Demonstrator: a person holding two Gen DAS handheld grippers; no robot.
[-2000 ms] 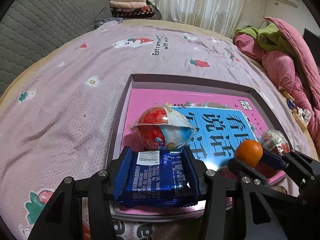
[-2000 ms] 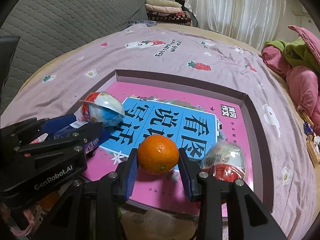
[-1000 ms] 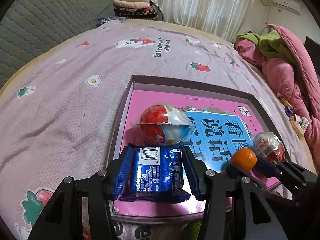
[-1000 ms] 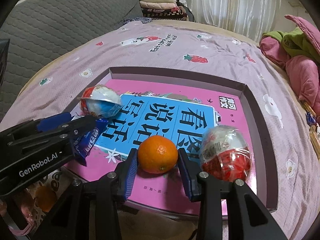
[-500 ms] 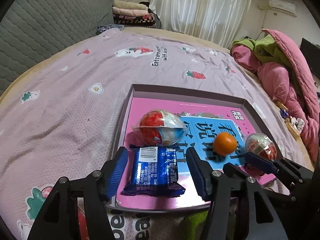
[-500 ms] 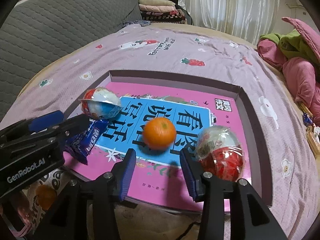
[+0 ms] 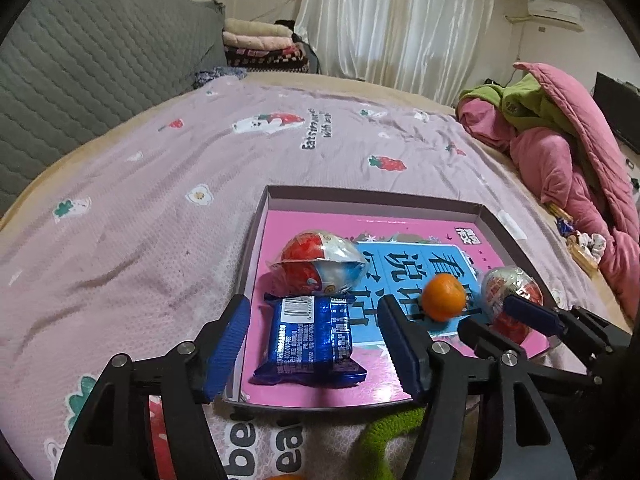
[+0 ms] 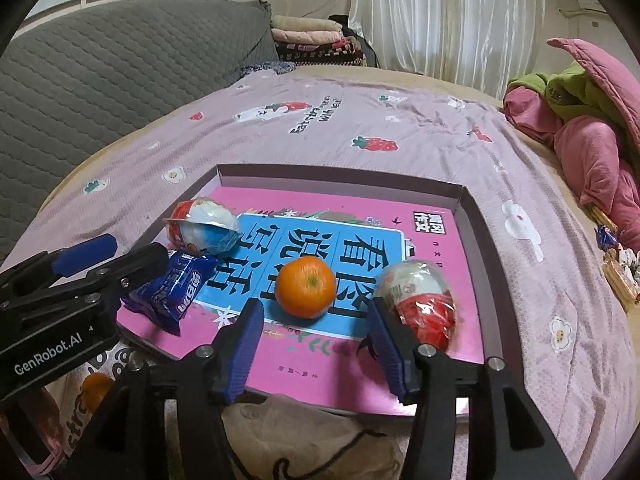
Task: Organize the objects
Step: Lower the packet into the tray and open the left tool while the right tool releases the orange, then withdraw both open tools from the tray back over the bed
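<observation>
Having just spread free, left claw (image 7: 314,342) around the blue snack packet (image 7: 310,340) and right claw (image 8: 314,346) short of the orange (image 8: 306,288), both lying in the pink tray (image 8: 476,220) on the bed (image 8: 360,120); best backed straight out, clear of the wrapped eggs (image 8: 420,300).

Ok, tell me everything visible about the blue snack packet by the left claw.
The blue snack packet is a glossy foil-like wrapper with crimped ends, white print and a white barcode patch at its far end. It looks sealed and puffy. It lies flat on the pink floor of the shallow box, near the front left corner, its far end just in front of a wrapped toy egg; contact is unclear. The left claw has just been opening: its blue pads flank the packet without pressing it.
</observation>
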